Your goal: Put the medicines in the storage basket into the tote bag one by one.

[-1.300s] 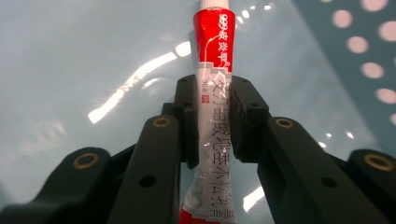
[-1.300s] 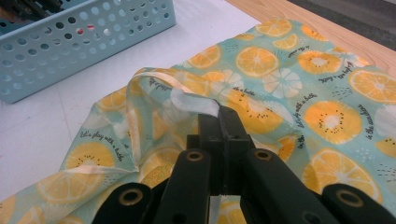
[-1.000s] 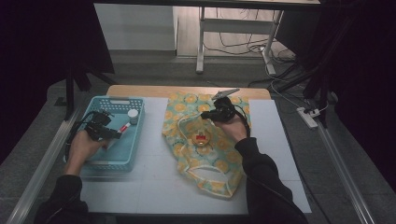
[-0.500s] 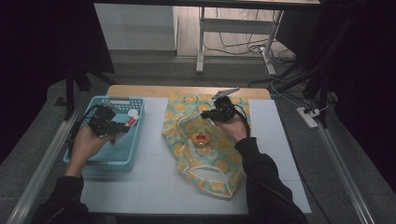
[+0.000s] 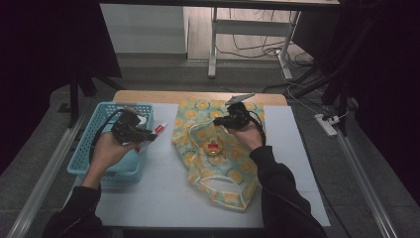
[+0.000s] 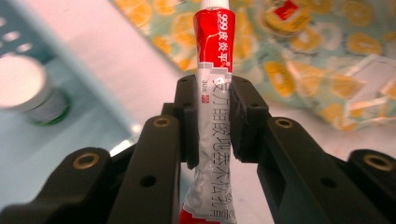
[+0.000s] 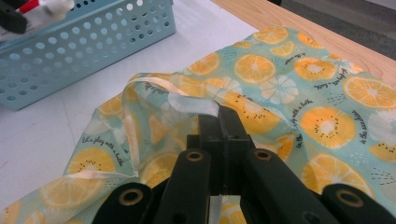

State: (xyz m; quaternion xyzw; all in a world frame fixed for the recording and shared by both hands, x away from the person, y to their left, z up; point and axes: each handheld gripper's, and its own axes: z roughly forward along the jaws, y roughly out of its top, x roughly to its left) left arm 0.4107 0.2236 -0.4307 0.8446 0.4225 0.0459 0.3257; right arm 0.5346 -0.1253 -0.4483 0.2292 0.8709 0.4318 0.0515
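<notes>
The left tool (image 5: 148, 135) is pinching a red-and-silver ointment tube (image 6: 211, 116) across its middle, the pads pressed on both flat sides, and the tube's white cap end points away from the hand. In the high view that tool is held above the right rim of a light blue basket (image 5: 91, 148) at the table's left edge, with the tube's tip (image 5: 160, 129) poking out over the white table (image 5: 163, 198) toward the cloth bag. A small white-lidded jar (image 6: 28, 91) sits inside the basket.

The right tool (image 7: 223, 119) has its jaws pressed together on the hem of a fruit-print cloth bag (image 7: 322, 121), lifting that edge so the mouth stands open. The bag lies spread over the middle of the table, reaching toward the far edge. A small round yellow tin (image 5: 213, 148) with a red label sits on the bag, just in front of the right tool.
</notes>
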